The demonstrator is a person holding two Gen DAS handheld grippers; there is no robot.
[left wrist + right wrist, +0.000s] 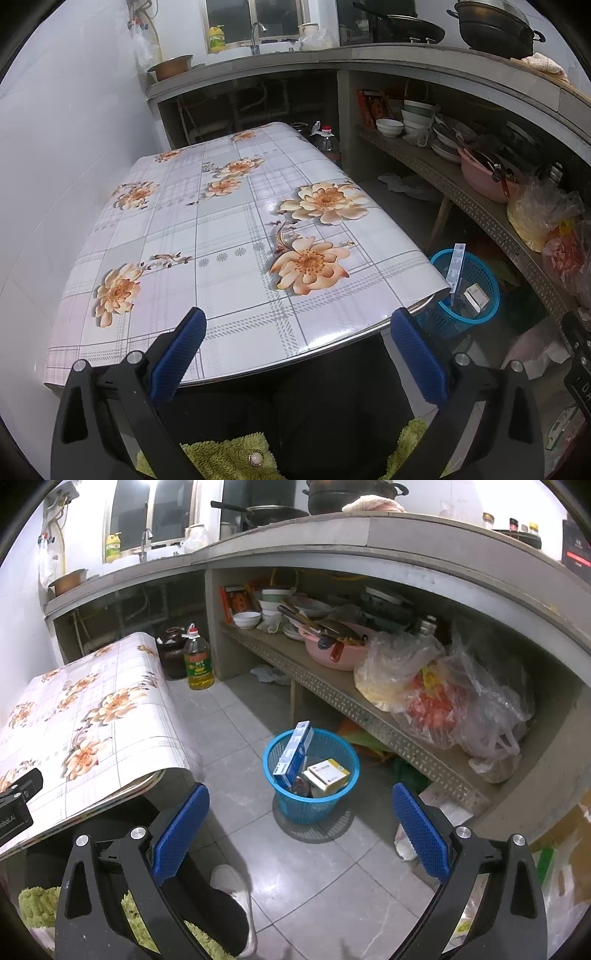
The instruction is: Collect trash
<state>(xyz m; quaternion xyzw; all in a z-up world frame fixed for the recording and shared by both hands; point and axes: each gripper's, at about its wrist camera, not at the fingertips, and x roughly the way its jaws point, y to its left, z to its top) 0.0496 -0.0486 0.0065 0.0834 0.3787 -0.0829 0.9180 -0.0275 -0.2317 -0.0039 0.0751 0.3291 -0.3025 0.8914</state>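
both the left gripper (298, 354) and the right gripper (300, 832) hang spread and empty, the floral table (221, 236) looks bare, and the boxes (327, 773) already sit in the blue basket (343, 751), so scan slowly for leftovers before reaching.

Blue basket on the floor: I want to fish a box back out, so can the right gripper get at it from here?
Probably yes. The right gripper is open, the blue basket stands uncovered on bare floor ahead, and nothing lies between.
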